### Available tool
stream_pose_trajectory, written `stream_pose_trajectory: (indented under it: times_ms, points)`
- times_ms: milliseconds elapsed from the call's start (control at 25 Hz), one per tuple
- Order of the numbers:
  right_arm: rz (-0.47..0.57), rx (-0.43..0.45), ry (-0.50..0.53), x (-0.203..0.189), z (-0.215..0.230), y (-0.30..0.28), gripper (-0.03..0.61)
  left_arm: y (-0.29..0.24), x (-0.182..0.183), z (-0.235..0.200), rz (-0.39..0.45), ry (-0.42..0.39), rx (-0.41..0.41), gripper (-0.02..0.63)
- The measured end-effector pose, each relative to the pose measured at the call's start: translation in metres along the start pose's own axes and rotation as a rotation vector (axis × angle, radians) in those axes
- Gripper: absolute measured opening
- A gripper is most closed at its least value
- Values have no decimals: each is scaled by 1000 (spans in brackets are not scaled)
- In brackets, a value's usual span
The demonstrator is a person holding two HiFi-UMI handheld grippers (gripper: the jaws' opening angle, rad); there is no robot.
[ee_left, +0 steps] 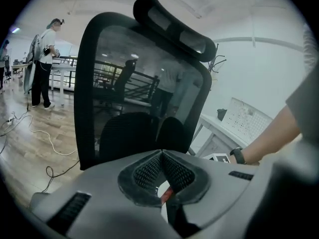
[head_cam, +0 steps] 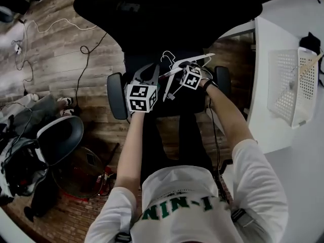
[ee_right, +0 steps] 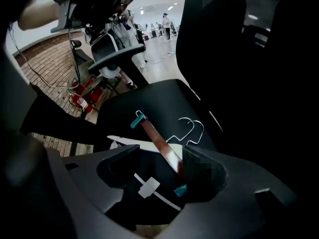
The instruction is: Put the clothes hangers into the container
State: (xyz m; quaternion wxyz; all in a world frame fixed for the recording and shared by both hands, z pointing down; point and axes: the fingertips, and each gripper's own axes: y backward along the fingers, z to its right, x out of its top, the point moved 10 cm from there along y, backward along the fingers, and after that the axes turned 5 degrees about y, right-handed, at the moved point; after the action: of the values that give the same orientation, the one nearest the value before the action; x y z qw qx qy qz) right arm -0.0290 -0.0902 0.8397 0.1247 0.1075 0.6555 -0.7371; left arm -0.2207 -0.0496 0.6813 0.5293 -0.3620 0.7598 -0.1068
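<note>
Several clothes hangers (head_cam: 195, 61), white with wire hooks, lie on the seat of a black office chair (head_cam: 117, 96) in front of me. In the right gripper view a red-brown hanger with teal clips (ee_right: 155, 138) and a white clip hanger (ee_right: 148, 187) lie between the spread jaws of my right gripper (ee_right: 162, 153), which points steeply down at the seat; the pads do not press on them. My left gripper (ee_left: 162, 156) is shut with nothing at its tips and faces the chair's mesh back (ee_left: 139, 83). The white perforated container (head_cam: 292, 85) stands on the table at the right.
A white table (head_cam: 268, 125) runs along the right side. A second chair (head_cam: 61, 133), bags and cables (head_cam: 86, 49) crowd the wooden floor at the left. A person (ee_left: 45, 59) stands far off in the left gripper view.
</note>
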Motion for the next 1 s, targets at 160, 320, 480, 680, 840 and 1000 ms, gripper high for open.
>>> stream_pose_trajectory:
  times_ms: [160,320,480,680,840,1000]
  points:
    - [-64,-2,159,-9,-6,-45,276,-20,-38,-20,-29,46,3,17]
    - [-115,-37,305,-10,-6,-68,267,-34,-53,-30,-36,71,12,17]
    - [-147,-68,326,-9,-1,-75,179,-34,-58,-33,-44,72,14,17]
    - [-121,-30,274,-6,-2,-68,147,-33,-60,-33,-55,85,21,17]
    - [-89,-36,150,-4,7,-49,143,-29,-43,-25,-37,92,12,17]
    - [-59,-35,90,0,3,-27,141,-18,-28,-15,-26,86,15,17]
